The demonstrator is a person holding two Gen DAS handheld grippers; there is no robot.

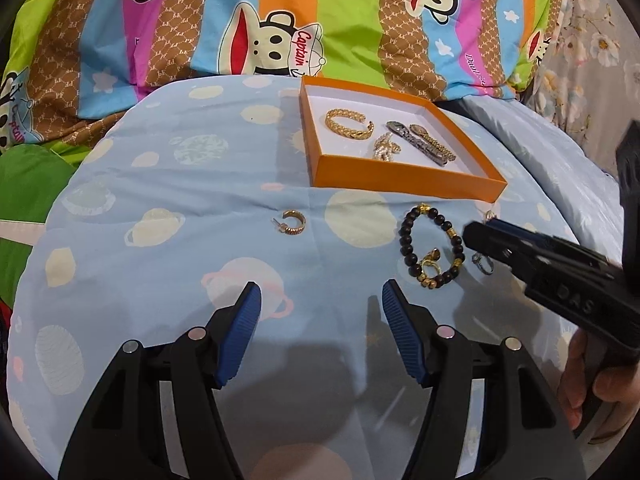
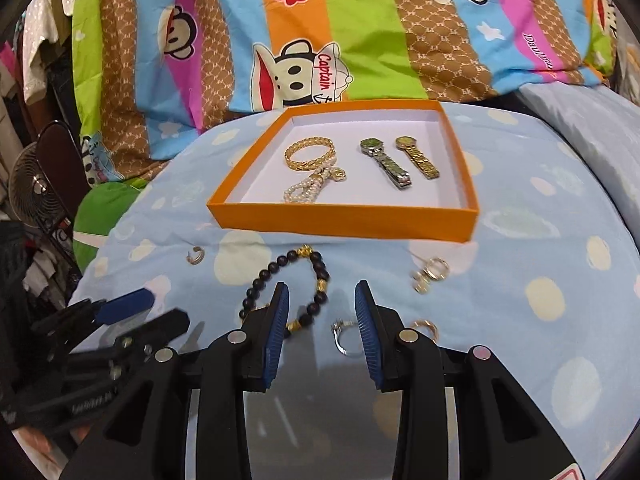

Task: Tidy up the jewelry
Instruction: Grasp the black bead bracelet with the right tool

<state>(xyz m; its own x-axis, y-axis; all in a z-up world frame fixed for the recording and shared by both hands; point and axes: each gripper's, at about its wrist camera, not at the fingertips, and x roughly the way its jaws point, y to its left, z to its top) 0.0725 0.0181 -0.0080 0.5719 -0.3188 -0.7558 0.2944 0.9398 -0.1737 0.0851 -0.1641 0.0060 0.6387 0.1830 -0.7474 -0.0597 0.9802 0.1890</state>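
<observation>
Your left gripper (image 1: 322, 300) hovers with jaws apart and empty over the pale blue planet-print bedcover (image 1: 160, 184). Your right gripper (image 2: 322, 300) has jaws apart around a small silver ring (image 2: 345, 336), beside the black beaded bracelet (image 2: 288, 284), near the orange shallow box (image 2: 344, 220).

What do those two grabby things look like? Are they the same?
Yes, they match. Each tool, left and right, is black plastic with two fingers. The fingers end in blue ribbed pads, and small round silver studs sit along them. Raised letters run along the side of the right tool. A hand shows behind it; no sleeve shows.
</observation>
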